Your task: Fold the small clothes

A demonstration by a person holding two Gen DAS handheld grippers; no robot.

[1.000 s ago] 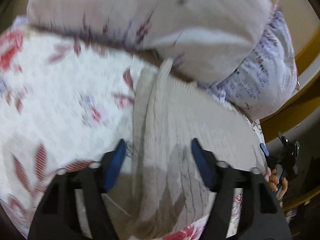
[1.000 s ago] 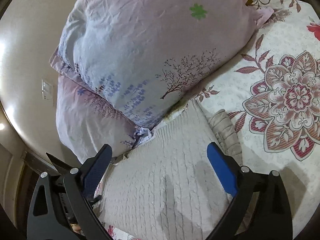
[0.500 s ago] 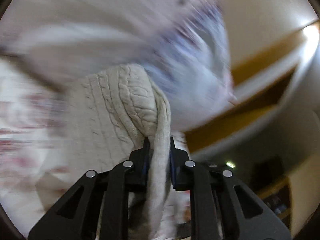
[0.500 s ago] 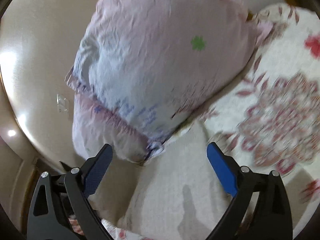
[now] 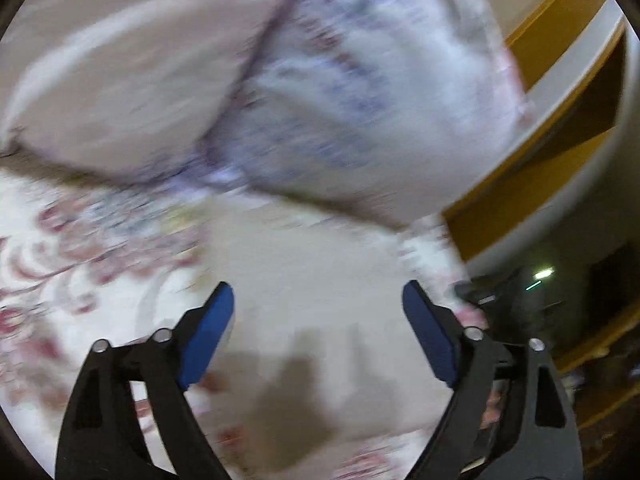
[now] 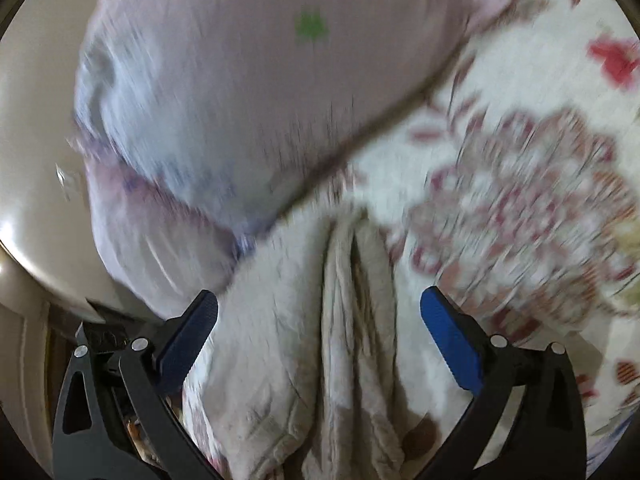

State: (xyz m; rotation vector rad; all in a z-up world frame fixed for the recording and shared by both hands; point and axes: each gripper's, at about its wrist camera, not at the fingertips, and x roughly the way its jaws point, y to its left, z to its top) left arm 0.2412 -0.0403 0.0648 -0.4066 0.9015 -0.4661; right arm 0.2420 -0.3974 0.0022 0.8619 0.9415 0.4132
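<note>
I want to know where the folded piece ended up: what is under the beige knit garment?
The knit garment lies on the floral bedsheet, its far end against the pillows. What the garment itself covers cannot be seen.

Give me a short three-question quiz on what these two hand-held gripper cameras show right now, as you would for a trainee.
1. True or false: the left gripper is clamped on the beige knit garment.
2. What lies just beyond the garment in the right wrist view: A) pillows, B) a laundry basket, C) a stack of books?
3. What pattern does the bedsheet carry?

Key
1. False; its jaws stand wide open over the cloth.
2. A.
3. Red and pink flowers on white.
</note>
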